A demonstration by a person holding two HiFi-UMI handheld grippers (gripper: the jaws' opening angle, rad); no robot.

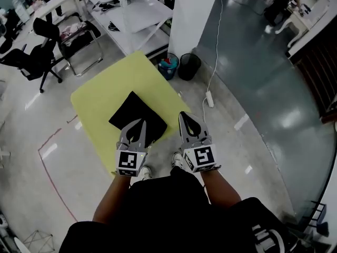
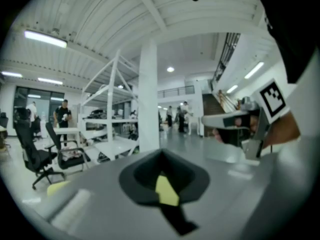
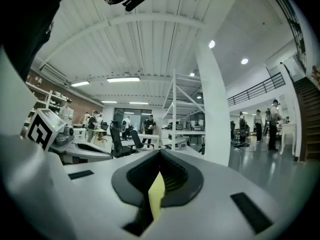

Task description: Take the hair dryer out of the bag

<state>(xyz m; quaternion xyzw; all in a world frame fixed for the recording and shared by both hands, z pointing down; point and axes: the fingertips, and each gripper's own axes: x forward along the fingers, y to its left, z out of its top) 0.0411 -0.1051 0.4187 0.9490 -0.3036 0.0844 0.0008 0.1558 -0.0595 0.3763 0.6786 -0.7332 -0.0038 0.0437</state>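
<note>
At the bottom of the head view stands the person in dark clothes, with white shoes just above. Both forearms reach up the frame. The left gripper has its jaws closed on nothing, and its tip overlaps the near corner of the black bag; whether it touches cannot be told. Right of it, the right gripper is also closed and empty, at the right edge of the yellow counter. The bag lies flat near the counter's middle, and the hair dryer cannot be made out. Further up stand a blue bin and a black bin, with a power strip on the floor to their right.
</note>
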